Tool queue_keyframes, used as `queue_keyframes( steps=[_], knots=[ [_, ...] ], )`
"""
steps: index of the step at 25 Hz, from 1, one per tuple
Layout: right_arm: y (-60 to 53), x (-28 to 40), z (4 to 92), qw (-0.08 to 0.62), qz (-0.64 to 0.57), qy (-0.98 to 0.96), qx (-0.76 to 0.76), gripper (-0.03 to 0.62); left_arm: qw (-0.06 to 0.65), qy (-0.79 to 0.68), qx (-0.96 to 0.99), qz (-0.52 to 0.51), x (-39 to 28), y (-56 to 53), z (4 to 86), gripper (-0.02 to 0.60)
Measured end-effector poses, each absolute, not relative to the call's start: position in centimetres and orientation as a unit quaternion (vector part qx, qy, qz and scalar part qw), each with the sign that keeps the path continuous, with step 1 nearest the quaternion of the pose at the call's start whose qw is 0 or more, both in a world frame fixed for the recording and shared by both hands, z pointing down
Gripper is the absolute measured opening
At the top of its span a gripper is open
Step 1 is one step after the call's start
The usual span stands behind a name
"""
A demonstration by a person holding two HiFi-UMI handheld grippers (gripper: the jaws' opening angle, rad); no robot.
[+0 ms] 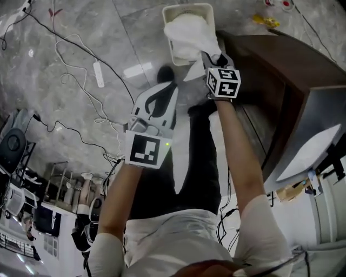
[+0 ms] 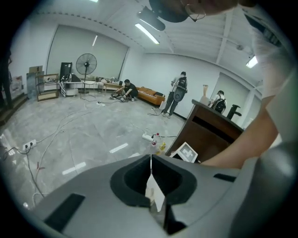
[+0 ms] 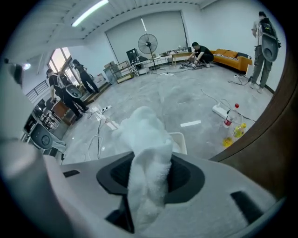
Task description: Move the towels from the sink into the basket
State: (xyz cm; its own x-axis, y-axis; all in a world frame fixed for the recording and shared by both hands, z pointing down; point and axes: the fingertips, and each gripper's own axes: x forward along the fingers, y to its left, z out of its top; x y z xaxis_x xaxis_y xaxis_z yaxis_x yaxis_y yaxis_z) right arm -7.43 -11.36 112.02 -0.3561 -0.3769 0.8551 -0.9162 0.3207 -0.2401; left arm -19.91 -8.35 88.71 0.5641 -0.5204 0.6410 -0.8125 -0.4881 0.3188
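Towel (image 3: pixel 148 153), at the basket (image 1: pixel 208 10): white terry cloth with a thick looped nap, matt and rough.

Basket: white plastic, smooth, with a faint sheen on the rim.

Floor (image 1: pixel 135 32) around the basket: grey veined stone, polished and glossy enough to mirror ceiling lights.

Cabinet (image 1: pixel 281 70) beside the basket: dark brown wood, smooth, with a low satin finish.

Right gripper (image 3: pixel 148 186), at the basket: grey moulded plastic shell, matt. Its pads (image 3: pixel 184 179) are black, dull and rubber- or foam-like.

Left gripper (image 2: pixel 150 186), farther from the basket: same matt grey plastic, black pads (image 2: pixel 128 179).

Marker cube (image 1: pixel 223 82): matt black-and-white printed faces.

Power strip (image 1: pixel 99 74) on the floor near the basket: white plastic, smooth.
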Motion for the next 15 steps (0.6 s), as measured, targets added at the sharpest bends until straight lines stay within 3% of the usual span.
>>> queue_keyframes(
  steps=[4, 7, 15],
  knots=[
    [-11.9, -7.5, 118.2, 0.369, 0.381, -0.717, 0.451, 0.275, 0.313, -0.396, 0.824, 0.257, -20.3, -8.7, 94.9, 0.009],
    [-11.1, -7.9, 118.8, 0.376, 0.381, -0.719, 0.443, 0.305, 0.301, -0.392, 0.827, 0.269, -20.4, -9.0, 96.6, 0.009],
    [-9.4, -8.3, 113.8, 0.383, 0.358, -0.747, 0.408, 0.310, 0.289, -0.400, 0.834, 0.248, -19.5, -9.9, 94.3, 0.009]
  ],
)
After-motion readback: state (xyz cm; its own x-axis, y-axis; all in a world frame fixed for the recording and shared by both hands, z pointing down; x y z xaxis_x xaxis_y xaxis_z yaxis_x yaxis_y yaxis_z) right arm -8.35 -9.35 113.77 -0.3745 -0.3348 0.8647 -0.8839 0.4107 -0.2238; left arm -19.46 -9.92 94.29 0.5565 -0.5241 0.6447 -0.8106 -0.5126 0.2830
